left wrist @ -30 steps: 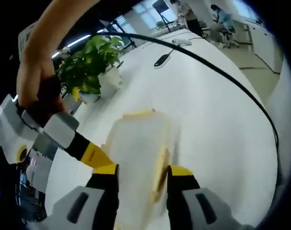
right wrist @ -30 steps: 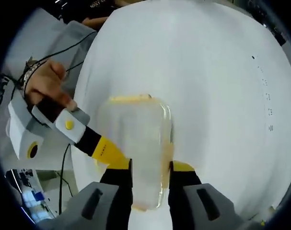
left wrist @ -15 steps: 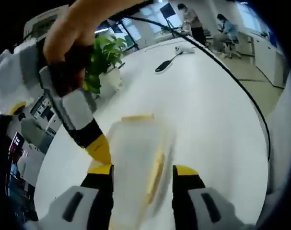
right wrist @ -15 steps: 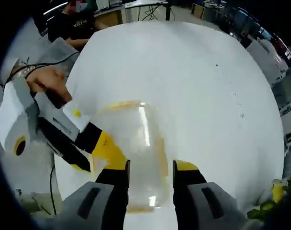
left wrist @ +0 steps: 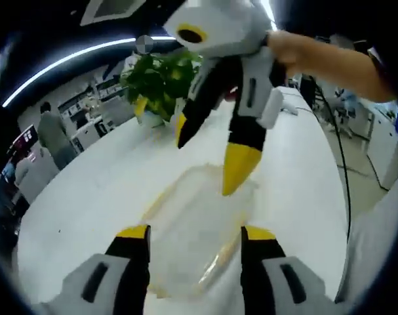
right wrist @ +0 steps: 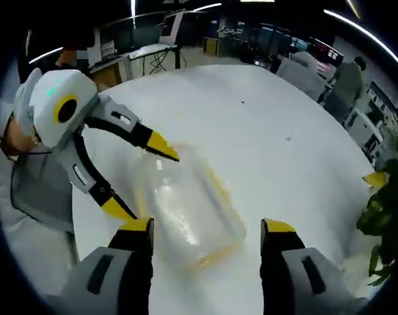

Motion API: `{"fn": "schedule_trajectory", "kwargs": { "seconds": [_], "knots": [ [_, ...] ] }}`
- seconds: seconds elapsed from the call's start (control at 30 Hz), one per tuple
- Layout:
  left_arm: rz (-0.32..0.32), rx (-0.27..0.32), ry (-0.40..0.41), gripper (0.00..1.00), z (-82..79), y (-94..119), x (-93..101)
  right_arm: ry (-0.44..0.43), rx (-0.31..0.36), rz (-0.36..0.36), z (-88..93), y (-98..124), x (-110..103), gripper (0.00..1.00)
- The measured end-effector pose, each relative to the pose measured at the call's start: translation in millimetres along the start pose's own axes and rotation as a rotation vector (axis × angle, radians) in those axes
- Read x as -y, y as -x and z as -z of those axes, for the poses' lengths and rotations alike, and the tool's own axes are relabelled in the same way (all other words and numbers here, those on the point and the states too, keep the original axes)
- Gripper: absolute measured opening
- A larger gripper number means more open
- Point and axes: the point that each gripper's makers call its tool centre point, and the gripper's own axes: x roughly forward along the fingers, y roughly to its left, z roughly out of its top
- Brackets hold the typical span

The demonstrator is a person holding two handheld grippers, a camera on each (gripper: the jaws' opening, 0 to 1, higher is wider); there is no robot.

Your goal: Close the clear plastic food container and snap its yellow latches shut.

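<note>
Left gripper (left wrist: pixel 193 237), seen in the left gripper view, rises from the bottom edge with its two yellow-tipped jaws spread wide, one on each side of the clear plastic food container (left wrist: pixel 195 226). That container lies on the white table (left wrist: pixel 94 197), blurred, with a yellow latch (left wrist: pixel 214 266) along its near right edge; whether the jaws touch its sides cannot be told. Above it, the right gripper (left wrist: pixel 205 157) reaches down from the top of the view, held by a hand (left wrist: pixel 297 52), its jaws parted, the larger yellow tip just over the far end of the container. A potted plant (left wrist: pixel 160 82) stands at the far edge of the table, a black cable (left wrist: pixel 339 151) runs along the right side, and a person (left wrist: pixel 51 134) stands in the background at left.

Right gripper (right wrist: pixel 207 231), in the right gripper view, holds its jaws wide apart at the bottom, framing the near end of the container (right wrist: pixel 185 210), which lies at an angle on the table (right wrist: pixel 277 144) with yellow trim along its edges. The left gripper (right wrist: pixel 143 180) comes in from the left, jaws open, one yellow tip at the container's far corner and the other at its left side. Green leaves (right wrist: pixel 385 216) show at the right edge, and desks with a standing person (right wrist: pixel 346 82) fill the background.
</note>
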Motion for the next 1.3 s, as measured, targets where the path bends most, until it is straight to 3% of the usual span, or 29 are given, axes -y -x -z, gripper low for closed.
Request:
{"fn": "schedule_trajectory", "kwargs": {
  "seconds": [0.1, 0.17, 0.23, 0.33, 0.47, 0.57, 0.6, 0.77, 0.87, 1.0, 1.17, 1.3],
  "knots": [
    [-0.02, 0.052, 0.094, 0.88, -2.7, 7.8, -7.4, -0.062, 0.042, -0.021, 12.8, -0.3, -7.3, 0.69],
    [-0.053, 0.005, 0.106, 0.93, 9.3, 13.3, -12.8, -0.083, 0.043, 0.001, 22.6, -2.4, -7.9, 0.76],
    [-0.045, -0.027, 0.085, 0.92, 20.4, 14.6, -12.4, -0.079, 0.059, 0.039, 33.0, -6.0, -8.9, 0.77],
    [-0.049, -0.068, 0.131, 0.9, 40.0, 14.0, -12.8, -0.129, 0.068, 0.032, 47.6, -13.8, -16.9, 0.69],
    [-0.053, -0.059, 0.206, 0.85, 46.9, 9.4, -14.0, -0.187, 0.116, 0.028, 54.5, -18.2, -22.1, 0.62],
    [-0.081, -0.107, 0.219, 0.81, 60.6, 3.4, -18.3, -0.227, 0.169, 0.03, 52.5, -18.4, -22.2, 0.55],
    [-0.086, -0.15, 0.206, 0.78, 68.3, 3.1, -17.9, -0.245, 0.171, 0.024, 54.1, -19.6, -22.8, 0.55],
    [-0.057, -0.132, 0.178, 0.66, 62.5, -3.0, -13.8, -0.236, 0.183, 0.023, 59.2, -25.6, -20.2, 0.49],
    [-0.026, -0.16, 0.136, 0.63, 63.5, -6.6, -10.2, -0.269, 0.205, 0.005, 56.1, -27.7, -21.4, 0.48],
    [-0.043, -0.198, 0.09, 0.73, 71.5, -4.9, -15.5, -0.276, 0.226, -0.011, 47.8, -31.7, -28.8, 0.45],
    [-0.038, -0.171, 0.115, 0.7, 82.5, 15.6, -37.5, -0.272, 0.214, -0.007, 30.1, -44.9, -41.3, 0.42],
    [-0.045, -0.169, 0.113, 0.66, 101.3, 37.5, -59.0, -0.288, 0.225, -0.008, 8.3, -62.4, -59.2, 0.4]
  ]
}}
